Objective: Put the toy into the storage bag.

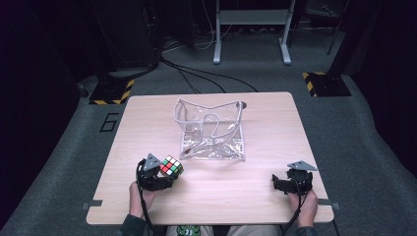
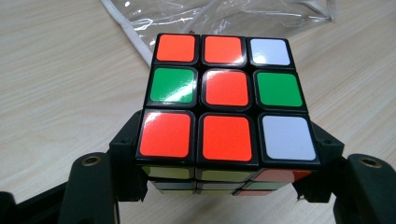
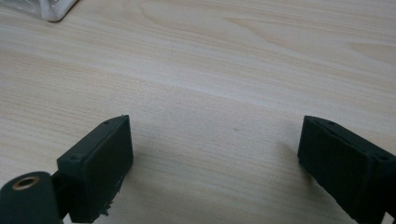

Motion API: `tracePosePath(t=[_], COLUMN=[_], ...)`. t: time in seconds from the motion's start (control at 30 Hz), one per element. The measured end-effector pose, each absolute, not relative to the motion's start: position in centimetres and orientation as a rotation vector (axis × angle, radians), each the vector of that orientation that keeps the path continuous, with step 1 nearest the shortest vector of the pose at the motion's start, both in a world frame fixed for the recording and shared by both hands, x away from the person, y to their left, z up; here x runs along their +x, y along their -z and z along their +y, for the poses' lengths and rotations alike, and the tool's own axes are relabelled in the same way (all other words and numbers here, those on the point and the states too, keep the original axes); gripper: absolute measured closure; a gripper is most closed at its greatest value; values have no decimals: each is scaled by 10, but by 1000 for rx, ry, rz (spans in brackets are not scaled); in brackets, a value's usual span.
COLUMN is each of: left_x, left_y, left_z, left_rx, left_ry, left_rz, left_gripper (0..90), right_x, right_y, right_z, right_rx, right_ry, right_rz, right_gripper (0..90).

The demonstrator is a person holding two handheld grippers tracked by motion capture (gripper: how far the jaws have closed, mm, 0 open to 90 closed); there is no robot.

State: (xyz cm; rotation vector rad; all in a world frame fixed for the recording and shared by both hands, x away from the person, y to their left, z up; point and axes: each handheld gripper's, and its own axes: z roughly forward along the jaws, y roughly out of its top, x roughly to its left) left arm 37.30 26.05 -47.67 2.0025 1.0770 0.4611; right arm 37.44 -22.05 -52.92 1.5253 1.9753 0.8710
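high view, left hand-held gripper [image 1: 166, 173] clamping cube [image 1: 171, 165], near table [image 1: 275, 142] front edge

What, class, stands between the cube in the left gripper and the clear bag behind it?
Nothing visible does. The cube sits clamped in the left gripper, and only bare table lies between it and the clear bag.

A light wooden table [image 1: 275, 142] carries the things. A clear plastic bag [image 1: 211, 132] lies on it, just beyond the left gripper [image 1: 164, 173], well apart from the right gripper [image 1: 285, 183].
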Motion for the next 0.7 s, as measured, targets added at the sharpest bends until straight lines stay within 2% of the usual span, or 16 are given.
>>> tracePosePath(t=[0.7], left_x=[386], left_y=[451], left_z=[262], left_rx=[2010], left_ry=[-521], left_rz=[1035], left_gripper=[337], right_x=[374], right_y=[529], right_z=[-221], right_rx=[1525], right_ry=[-872], right_rz=[1973], right_gripper=[97])
